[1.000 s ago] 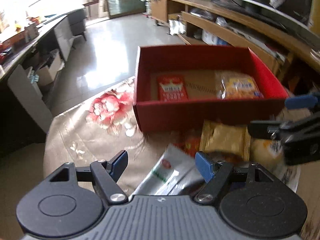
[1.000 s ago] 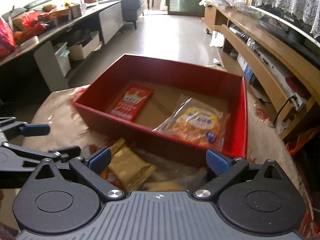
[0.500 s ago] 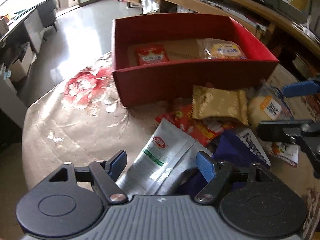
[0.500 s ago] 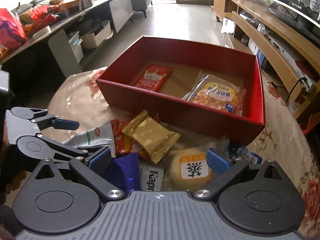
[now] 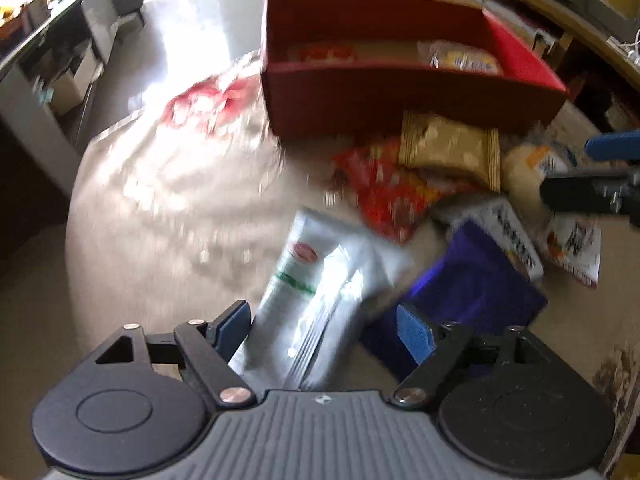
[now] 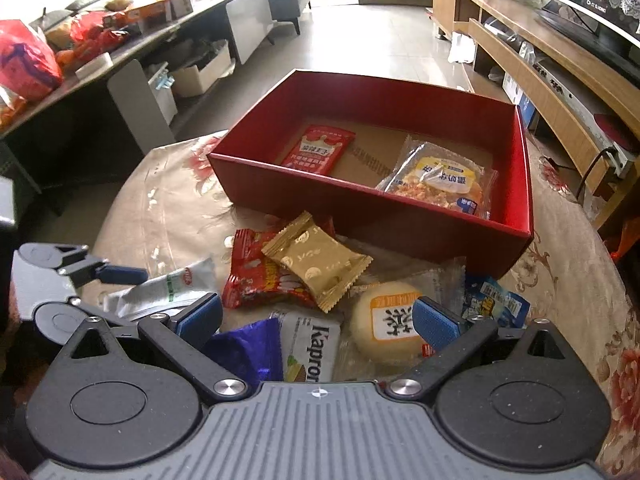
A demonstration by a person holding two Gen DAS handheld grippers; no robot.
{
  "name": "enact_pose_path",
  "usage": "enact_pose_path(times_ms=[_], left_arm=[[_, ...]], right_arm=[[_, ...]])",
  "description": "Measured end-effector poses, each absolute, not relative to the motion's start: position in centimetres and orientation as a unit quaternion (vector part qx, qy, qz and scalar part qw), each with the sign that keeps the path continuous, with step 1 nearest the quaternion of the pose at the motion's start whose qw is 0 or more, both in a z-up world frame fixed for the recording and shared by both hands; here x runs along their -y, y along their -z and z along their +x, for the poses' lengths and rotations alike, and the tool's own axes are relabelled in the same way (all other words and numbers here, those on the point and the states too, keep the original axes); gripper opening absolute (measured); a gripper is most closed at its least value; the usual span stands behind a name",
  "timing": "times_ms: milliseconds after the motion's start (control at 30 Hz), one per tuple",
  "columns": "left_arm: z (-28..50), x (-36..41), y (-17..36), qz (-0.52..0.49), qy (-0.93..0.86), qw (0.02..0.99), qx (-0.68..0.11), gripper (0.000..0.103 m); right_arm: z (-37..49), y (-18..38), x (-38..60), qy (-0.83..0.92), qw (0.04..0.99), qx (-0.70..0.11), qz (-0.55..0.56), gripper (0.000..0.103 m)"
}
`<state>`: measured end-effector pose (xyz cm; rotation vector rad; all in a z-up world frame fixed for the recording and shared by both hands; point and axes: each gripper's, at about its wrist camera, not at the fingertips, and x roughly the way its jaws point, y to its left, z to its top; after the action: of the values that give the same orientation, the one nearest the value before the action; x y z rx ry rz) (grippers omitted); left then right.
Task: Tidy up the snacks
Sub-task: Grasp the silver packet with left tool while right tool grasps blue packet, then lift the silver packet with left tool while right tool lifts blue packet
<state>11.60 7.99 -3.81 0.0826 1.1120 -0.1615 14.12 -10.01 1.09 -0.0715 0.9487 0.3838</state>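
A red box [image 6: 400,236] [image 5: 400,96] on the table holds a red sachet [image 6: 318,150] and a clear pack of yellow biscuits [image 6: 440,178]. In front of it lies a pile of snacks: a gold packet [image 6: 318,260] [image 5: 448,150], a red bag [image 6: 256,280] [image 5: 392,192], a white-silver pouch [image 5: 316,300] [image 6: 160,288], a purple wrapper [image 5: 472,292] [image 6: 244,352], a white Kapron pack [image 6: 310,346] and a round yellow cake [image 6: 386,320]. My left gripper [image 5: 324,330] is open, its fingers either side of the white-silver pouch's near end. My right gripper [image 6: 316,318] is open above the pile's near side.
The round table has a floral cloth [image 6: 176,208]. A blue packet [image 6: 496,302] lies at the pile's right. A long wooden shelf unit [image 6: 560,68] runs along the right, a cluttered counter [image 6: 80,52] along the left, tiled floor beyond.
Both grippers have drawn back from the box and tilted down over the snack pile. The left gripper has come down around the white-silver pouch. Both stay open.
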Motion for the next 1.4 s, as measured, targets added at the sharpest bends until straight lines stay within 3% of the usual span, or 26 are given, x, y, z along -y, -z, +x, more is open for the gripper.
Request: enact_pose_path(times_ms=[367, 400, 500, 733, 1167, 1400], left_arm=[[10.5, -8.1, 4.0, -0.013, 0.032, 0.848, -0.528, 0.080], [10.7, -8.2, 4.2, -0.019, 0.025, 0.848, -0.529, 0.078], [10.8, -8.3, 4.3, -0.025, 0.018, 0.847, -0.531, 0.055], [9.8, -9.3, 3.9, -0.039, 0.009, 0.850, -0.525, 0.042], [9.3, -11.3, 2.5, -0.085, 0.026, 0.856, -0.509, 0.038], [9.6, -12.6, 3.3, -0.112, 0.018, 0.842, -0.527, 0.038]], right_arm=[[12.2, -0.9, 10.1, -0.186, 0.867, -0.461, -0.027, 0.102], [12.1, -0.9, 10.1, -0.186, 0.867, -0.461, -0.023, 0.102], [11.9, -0.8, 10.1, -0.183, 0.867, -0.463, -0.021, 0.102], [11.8, 0.2, 9.1, -0.185, 0.860, -0.475, -0.041, 0.102], [13.0, 0.3, 5.8, -0.266, 0.835, -0.463, -0.130, 0.101], [13.1, 3.1, 4.7, -0.319, 0.796, -0.508, -0.077, 0.100]])
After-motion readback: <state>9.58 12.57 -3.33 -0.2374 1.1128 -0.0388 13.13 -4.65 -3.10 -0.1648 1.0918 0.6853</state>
